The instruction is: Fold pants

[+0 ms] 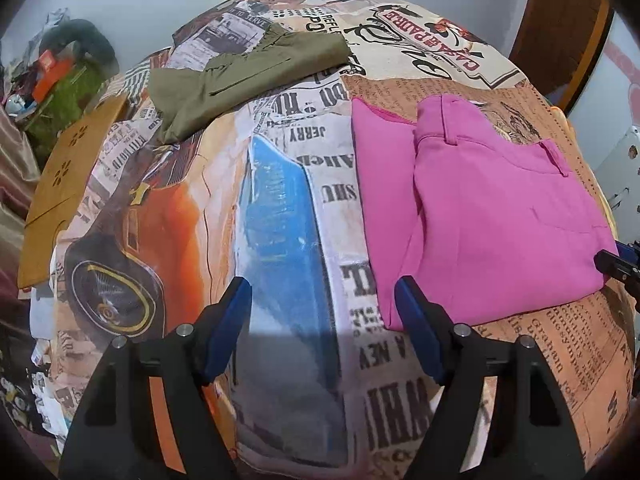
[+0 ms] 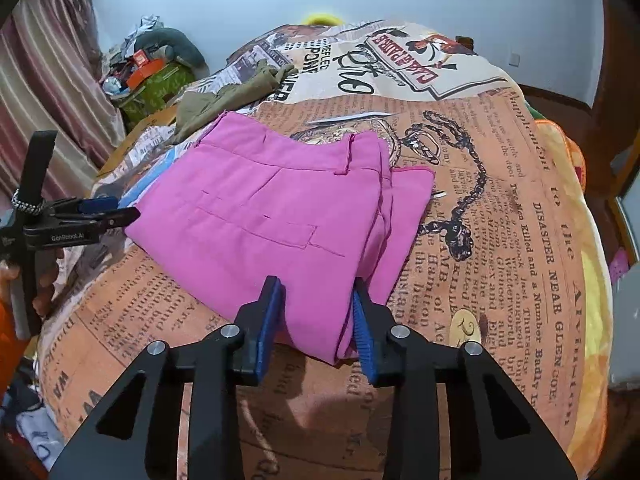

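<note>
- Folded bright-pink fabric pants (image 2: 272, 216) lie on the newspaper-print bedspread (image 2: 500, 240), waistband away.
- Right gripper (image 2: 318, 320) pinches their near folded edge, likely to shift or fold again.
- Left gripper (image 1: 322, 320) hangs open beside them, empty.

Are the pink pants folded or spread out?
Folded: the pink fabric pants lie as a compact layered rectangle, waistband on top, on the newspaper-print bedspread.

The right tongs (image 1: 618, 266) are cut off by the left wrist view's right edge. The pink pants' (image 2: 280, 216) near corner hides between the pads. Clutter (image 2: 148, 68) beside the bed is too small to identify.
</note>
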Available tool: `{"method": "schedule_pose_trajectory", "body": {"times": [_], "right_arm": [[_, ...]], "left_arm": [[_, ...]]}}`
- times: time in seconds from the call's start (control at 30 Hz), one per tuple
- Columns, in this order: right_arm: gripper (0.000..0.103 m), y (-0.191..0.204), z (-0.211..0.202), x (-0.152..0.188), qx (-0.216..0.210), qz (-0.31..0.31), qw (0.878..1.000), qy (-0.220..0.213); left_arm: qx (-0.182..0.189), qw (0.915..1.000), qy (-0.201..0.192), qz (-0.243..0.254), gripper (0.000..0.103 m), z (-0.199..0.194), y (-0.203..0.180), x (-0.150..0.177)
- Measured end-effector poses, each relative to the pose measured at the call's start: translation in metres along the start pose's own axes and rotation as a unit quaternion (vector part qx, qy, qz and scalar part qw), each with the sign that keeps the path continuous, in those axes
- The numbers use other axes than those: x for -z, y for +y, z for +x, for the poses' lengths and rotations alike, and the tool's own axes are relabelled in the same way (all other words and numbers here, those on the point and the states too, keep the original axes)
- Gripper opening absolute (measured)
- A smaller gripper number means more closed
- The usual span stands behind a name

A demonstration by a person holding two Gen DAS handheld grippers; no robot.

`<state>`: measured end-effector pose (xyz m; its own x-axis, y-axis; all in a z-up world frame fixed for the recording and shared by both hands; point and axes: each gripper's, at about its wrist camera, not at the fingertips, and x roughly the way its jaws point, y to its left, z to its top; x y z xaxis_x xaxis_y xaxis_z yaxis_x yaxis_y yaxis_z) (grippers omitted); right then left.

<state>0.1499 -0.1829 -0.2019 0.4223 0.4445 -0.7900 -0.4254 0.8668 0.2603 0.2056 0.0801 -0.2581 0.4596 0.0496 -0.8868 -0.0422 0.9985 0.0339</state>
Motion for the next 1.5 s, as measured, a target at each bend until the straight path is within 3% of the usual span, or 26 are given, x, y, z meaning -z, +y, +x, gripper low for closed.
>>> {"method": "schedule_pose_trajectory", "body": {"times": [0.3,0.4,0.6,0.83,1.07,1.2,1.23,1.5], "right_arm": [[0.03,-0.006,-0.004,0.002,0.0,0.02,1.0,0.007],[0.031,-0.011,-0.009,-0.005,-0.012,0.033,0.999,0.009],[0.031,-0.016,-0.009,-0.029,0.012,0.016,1.0,-0.016],[0.031,-0.028,0.011,-0.054,0.022,0.013,0.999,-0.021],[0.031,-0.043,0.035,-0.072,0.008,0.026,1.0,-0.015],[0.031,-0.046,0.047,-0.076,-0.007,0.026,1.0,-0.006],[0.031,-0.046,0.05,-0.076,-0.01,0.024,1.0,-0.002],[0.017,-0.036,0.051,-0.072,0.013,-0.027,0.999,-0.012]], "left_arm": [[0.003,1.0,0.006,0.005,0.075,-0.003,0.0,-0.004],[-0.003,0.9997,-0.01,0.022,0.075,-0.013,-0.003,-0.017],[0.026,0.9969,-0.05,0.054,0.075,-0.03,-0.022,-0.062],[0.052,0.9936,-0.037,0.093,0.074,0.002,-0.056,-0.096],[0.092,0.9917,0.008,0.089,0.064,0.041,-0.062,-0.104],[0.132,0.9873,0.027,0.085,0.04,0.052,-0.062,-0.107],[0.136,0.9868,0.028,0.083,0.039,0.054,-0.062,-0.107],[0.102,0.9886,0.006,0.11,0.026,0.051,-0.071,-0.106]]}}
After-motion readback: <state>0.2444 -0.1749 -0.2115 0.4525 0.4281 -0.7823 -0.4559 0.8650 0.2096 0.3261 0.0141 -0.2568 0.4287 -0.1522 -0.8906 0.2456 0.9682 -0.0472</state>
